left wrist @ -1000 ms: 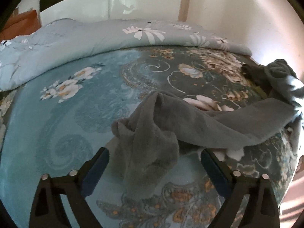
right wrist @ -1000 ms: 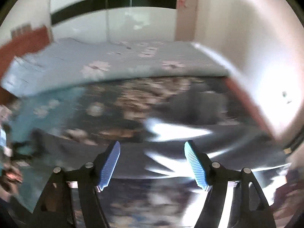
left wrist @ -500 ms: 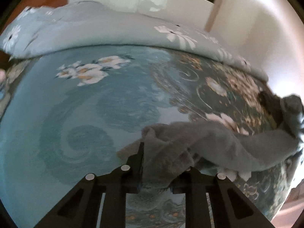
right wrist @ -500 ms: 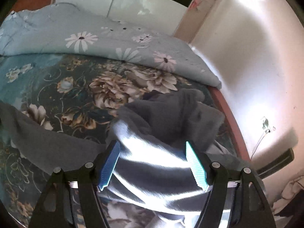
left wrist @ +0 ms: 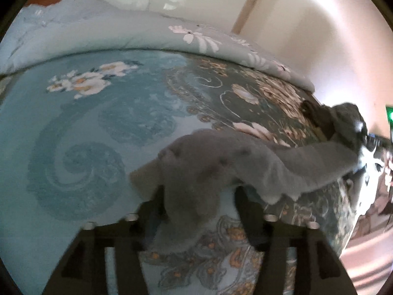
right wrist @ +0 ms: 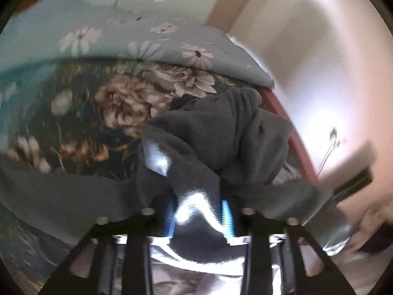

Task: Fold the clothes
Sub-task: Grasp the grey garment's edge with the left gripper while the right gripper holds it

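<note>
left wrist view: the left gripper [left wrist: 199,196] has a bunched end of the grey garment [left wrist: 216,167] between its two dark fingers [left wrist: 248,211]. the jaws are opening at this moment, and the picture is blurred here, so i cannot tell whether the pads press the cloth or only stand either side of it; they look about middling wide. the garment lies on the flowered bedspread [left wrist: 98,132] and runs as a long band from this gripper off to the right edge of the bed, where it ends in a darker lump. that stretch suggests the piece is being pulled out lengthways, one end to each tool, so it can be laid flat before any fold. a pale quilt [left wrist: 110,32] lies along the far side of the bed, well apart from the work.

right wrist view: the right gripper [right wrist: 199,218] has narrow jaws that are closing, with a ridge of the grey garment [right wrist: 221,132] between the blue pads [right wrist: 226,215] and touching them. the heaped part of the garment sits just beyond the fingertips, near the red bed edge [right wrist: 294,132], and a thinner band leads off to the left. sunlight glares on the cloth at the pads.
</note>
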A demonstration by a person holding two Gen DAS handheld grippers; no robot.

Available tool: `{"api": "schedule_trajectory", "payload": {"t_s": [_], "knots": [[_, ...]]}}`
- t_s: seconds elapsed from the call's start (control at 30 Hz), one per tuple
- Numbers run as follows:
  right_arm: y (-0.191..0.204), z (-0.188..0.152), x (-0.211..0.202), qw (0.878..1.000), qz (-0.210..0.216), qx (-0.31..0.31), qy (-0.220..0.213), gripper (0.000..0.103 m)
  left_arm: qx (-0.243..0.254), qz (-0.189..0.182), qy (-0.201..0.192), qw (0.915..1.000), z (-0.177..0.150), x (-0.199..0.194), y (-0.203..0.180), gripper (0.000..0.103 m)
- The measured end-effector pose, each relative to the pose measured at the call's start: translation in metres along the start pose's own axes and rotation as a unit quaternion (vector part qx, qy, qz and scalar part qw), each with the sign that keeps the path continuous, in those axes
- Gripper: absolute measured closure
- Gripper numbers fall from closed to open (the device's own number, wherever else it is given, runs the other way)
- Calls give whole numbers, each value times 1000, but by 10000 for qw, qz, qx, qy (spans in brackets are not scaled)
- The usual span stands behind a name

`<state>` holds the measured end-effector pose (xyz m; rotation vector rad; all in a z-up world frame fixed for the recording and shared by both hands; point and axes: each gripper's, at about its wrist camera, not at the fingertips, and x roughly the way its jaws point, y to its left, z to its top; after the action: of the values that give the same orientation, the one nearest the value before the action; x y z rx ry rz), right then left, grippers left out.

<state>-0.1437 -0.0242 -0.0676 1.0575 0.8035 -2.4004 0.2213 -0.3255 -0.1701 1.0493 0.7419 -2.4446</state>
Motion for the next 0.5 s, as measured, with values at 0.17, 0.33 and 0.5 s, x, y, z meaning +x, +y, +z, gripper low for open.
{"api": "schedule_trajectory", "payload": {"t_s": [0.17, 0.33, 0.5], "knots": [[-30, -4, -16, 9909, 610, 1155, -323, 82, 639, 625, -57, 9960, 5, 6, -17, 35], [-50, -6, -38, 9787, 967, 1717, -581, 84, 533, 699, -43, 9961, 22, 22, -14, 35], [-60, -5, -60, 9729, 996, 1916, -828, 84, 282, 554, -188, 9979, 25, 22, -12, 65]]}}
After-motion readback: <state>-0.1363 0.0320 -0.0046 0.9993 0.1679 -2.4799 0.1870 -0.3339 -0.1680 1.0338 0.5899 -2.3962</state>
